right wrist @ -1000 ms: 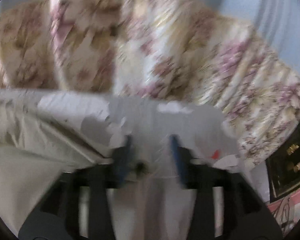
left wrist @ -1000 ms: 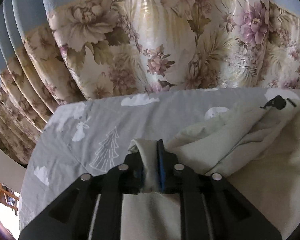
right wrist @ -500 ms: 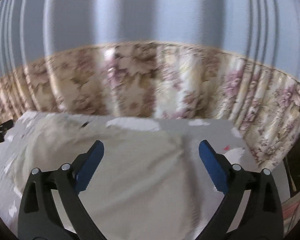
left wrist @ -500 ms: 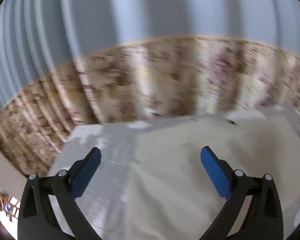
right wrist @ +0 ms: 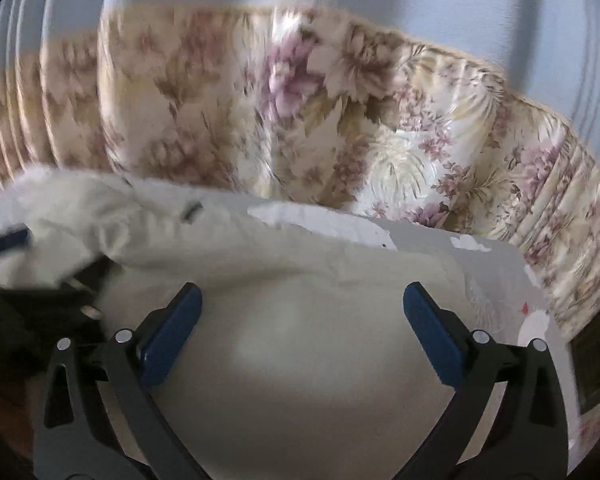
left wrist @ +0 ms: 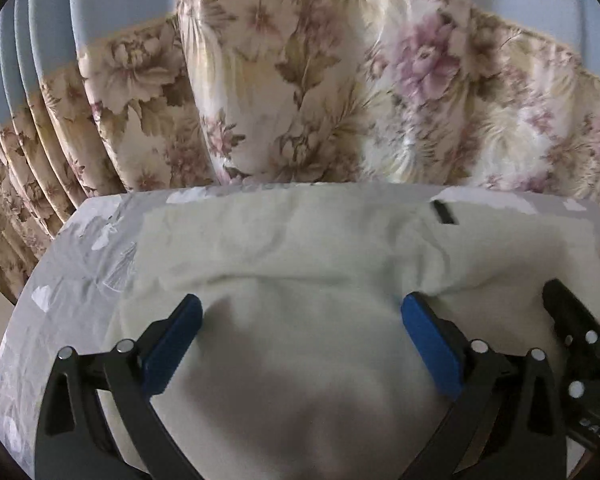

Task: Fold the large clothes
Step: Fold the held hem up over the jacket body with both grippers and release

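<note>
Cream garment (left wrist: pixel 300 248) lies spread on the grey sheet (left wrist: pixel 79 264); left tongs (left wrist: pixel 300 320) and right tongs (right wrist: pixel 302 308) just opened wide, gripping nothing.

Left gripper (left wrist: pixel 300 316) spread wide above a pale cream garment (left wrist: pixel 300 248)

Its blue-padded black fingers (left wrist: pixel 171 344) have just been opening and stand apart with nothing pinched, the soft, rumpled cloth lying loose below on a grey sheet with white printed figures (left wrist: pixel 71 280). A small dark tag (left wrist: pixel 444 212) sits near the garment's far edge. Behind hangs a floral curtain with a pale blue upper band (left wrist: pixel 300 80). Part of the right gripper (left wrist: pixel 580 344) shows at the right edge.
</note>
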Motion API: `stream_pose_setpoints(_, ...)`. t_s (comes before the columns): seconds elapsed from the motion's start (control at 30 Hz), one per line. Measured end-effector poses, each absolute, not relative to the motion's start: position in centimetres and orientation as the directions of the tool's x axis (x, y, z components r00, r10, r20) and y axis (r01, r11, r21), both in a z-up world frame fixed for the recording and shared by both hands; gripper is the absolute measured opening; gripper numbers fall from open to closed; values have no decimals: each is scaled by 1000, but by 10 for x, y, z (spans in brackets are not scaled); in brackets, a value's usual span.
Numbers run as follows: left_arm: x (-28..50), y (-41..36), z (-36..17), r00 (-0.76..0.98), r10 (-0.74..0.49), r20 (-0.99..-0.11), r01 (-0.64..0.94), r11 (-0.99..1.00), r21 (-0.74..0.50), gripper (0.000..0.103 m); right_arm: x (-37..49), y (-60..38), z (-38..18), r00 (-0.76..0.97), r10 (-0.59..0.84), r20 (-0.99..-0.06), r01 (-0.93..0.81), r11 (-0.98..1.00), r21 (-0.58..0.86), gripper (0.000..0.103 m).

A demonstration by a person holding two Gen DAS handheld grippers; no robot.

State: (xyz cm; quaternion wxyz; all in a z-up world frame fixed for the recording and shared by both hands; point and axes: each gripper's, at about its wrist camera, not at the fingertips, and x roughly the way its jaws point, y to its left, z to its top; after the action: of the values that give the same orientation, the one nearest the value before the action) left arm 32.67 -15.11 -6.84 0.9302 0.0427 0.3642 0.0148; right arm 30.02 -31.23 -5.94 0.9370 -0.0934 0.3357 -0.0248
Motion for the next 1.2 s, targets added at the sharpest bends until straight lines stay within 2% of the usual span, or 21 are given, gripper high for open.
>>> stream_pose_setpoints(0.07, 335, -154, -79, 739, 108, -665, 5, 986, 166, 101, 309, -312, -78, 763, -158, -627, -26, 961, -274, 100)
stream_pose_setpoints(0.17, 340, -156, -88, 739, 120, -663, 19, 980, 198, 102, 315, -315, -89, 753, -172, -635, -34, 954, -299, 100)
stream_pose_setpoints(0.3, 342, -152, -89, 740, 118, -662, 20, 980, 197, 102, 316, -316, -91, 774, -284, -565, 10, 899, -438, 100)
stream_pose_setpoints(0.4, 344, -139, -88, 735, 104, -670, 10, 986, 163, 102, 322, -344, -89, 738, -237, -632, 8, 939, -343, 100)
stream_pose_setpoints(0.53, 344, -126, -86, 735, 92, -672, -13, 992, 122, 102, 326, -375, -92, 717, -279, -638, 63, 938, -340, 100)
stream_pose_setpoints(0.7, 342, -115, -84, 742, 84, -665, -37, 996, 85, 102, 326, -403, -90, 687, -243, -685, 105, 966, -238, 100)
stream_pose_setpoints(0.9, 334, -107, -80, 771, 105, -628, -31, 991, 128, 102, 315, -406, -86, 701, -290, -651, 136, 951, -277, 100)
stream_pose_setpoints(1.0, 330, -95, -78, 777, 80, -624, -40, 996, 78, 102, 302, -417, -84, 707, -314, -633, 173, 945, -276, 100)
stream_pose_setpoints(1.13, 312, -95, -71, 796, 75, -601, -31, 996, 83, 101, 267, -439, -67, 711, -396, -581, 252, 915, -315, 100)
stream_pose_setpoints(1.2, 290, -91, -58, 821, 31, -570, -27, 1000, 15, 101, 248, -455, -60, 717, -403, -568, 251, 911, -328, 100)
